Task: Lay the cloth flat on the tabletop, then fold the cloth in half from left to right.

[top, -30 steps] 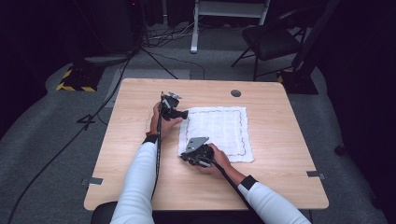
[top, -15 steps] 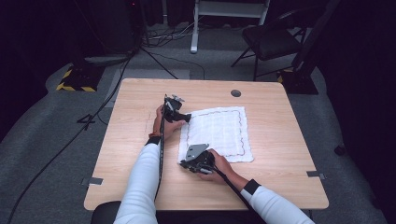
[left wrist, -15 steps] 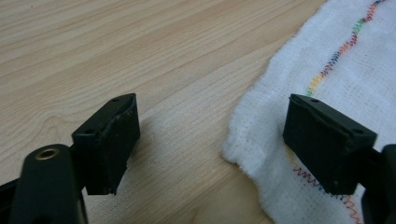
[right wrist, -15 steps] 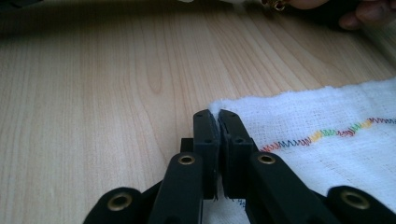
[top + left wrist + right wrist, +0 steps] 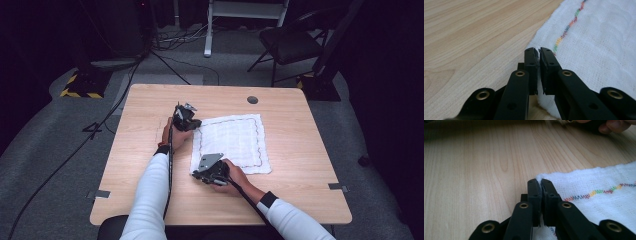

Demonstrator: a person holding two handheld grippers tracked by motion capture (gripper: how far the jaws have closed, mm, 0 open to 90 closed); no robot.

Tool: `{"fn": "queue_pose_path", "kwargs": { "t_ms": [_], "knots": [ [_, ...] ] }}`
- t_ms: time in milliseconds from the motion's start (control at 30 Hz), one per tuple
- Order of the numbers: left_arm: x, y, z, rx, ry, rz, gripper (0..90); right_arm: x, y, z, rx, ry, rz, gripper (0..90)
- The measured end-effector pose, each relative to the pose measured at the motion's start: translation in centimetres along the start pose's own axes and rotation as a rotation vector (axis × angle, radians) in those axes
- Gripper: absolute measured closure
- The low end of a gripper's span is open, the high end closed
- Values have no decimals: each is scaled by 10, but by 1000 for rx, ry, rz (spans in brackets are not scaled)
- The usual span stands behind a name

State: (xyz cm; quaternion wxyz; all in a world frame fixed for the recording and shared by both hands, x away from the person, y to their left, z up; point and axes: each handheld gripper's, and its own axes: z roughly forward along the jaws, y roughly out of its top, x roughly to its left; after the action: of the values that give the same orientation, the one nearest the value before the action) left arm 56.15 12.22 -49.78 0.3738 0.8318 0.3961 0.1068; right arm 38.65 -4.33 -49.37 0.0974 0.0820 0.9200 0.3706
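A person in white sleeves sat at the near edge of a light wooden bench [image 5: 300,150], holding a black two-jaw tool in each hand. Nearest the person, the right tool [image 5: 201,174] lay low at the near left corner of a white cloth [image 5: 235,140]. In the right gripper view its jaws were clenched on that corner, with a tuft of white weave showing at the tips [image 5: 539,180] and a rainbow zigzag stitch line running off to the right across the cloth [image 5: 599,200].

A little farther off, the left tool [image 5: 195,123] sat at the far left corner of the same cloth. Its jaws had just been closing, and in the left gripper view [image 5: 538,51] they pinched the cloth's edge between them, with the coloured stitching running away along the border of the cloth [image 5: 599,45]. A cable trailed from this tool back along the person's left forearm.

The cloth lay spread flat on the bench, roughly at its middle, square with the edges and trimmed all round with the wavy stitch line.

Beyond it, a small dark round cap [image 5: 252,99] sat in the bench top near the far edge. Past the bench stood a dark folding chair [image 5: 290,45] on grey carpet
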Motion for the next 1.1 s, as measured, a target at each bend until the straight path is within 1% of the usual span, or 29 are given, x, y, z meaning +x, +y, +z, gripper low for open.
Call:
{"fn": "queue_pose_path", "kwargs": {
  "t_ms": [67, 100, 200, 267, 333, 433, 533, 600, 633, 767, 867, 967, 1100],
  "knots": [
    [1, -1, -1, -2, 8, -2, 852, 1, 1, 1, 2, -7, 2, 869],
    [2, -1, -2, 0, 14, 3, 853, 1, 2, 1, 1, -9, -5, 870],
    [5, -2, -5, 7, 27, 1, 855, 1, 4, 0, -6, -14, -8, 870],
    [6, -1, -8, 13, 41, 9, 857, 0, 4, 0, -6, -16, -8, 870],
    [7, 0, -10, 17, 42, 14, 858, -1, 5, -1, -9, -16, -3, 870],
    [9, 0, -16, 8, 49, 14, 859, -1, 6, -1, -12, -23, -5, 870],
    [11, -1, -21, -5, 53, 3, 859, -1, 8, -1, -19, -31, 1, 870],
    [12, -1, -24, 6, 59, 16, 859, -1, 9, -2, -24, -37, -3, 870],
    [13, -1, -25, 5, 64, 14, 859, -1, 10, -2, -26, -41, -6, 870],
    [17, 0, -33, -12, 72, 6, 860, -2, 13, -5, -38, -51, -11, 870],
    [19, -2, -39, -9, 83, 8, 859, -3, 16, -6, -50, -49, -3, 870],
    [22, -3, -46, -26, 94, 0, 859, -2, 20, -6, -58, -55, -12, 870],
    [22, -4, -54, -59, 92, 11, 859, -1, 25, -7, -78, -67, -12, 870]
  ]
}}
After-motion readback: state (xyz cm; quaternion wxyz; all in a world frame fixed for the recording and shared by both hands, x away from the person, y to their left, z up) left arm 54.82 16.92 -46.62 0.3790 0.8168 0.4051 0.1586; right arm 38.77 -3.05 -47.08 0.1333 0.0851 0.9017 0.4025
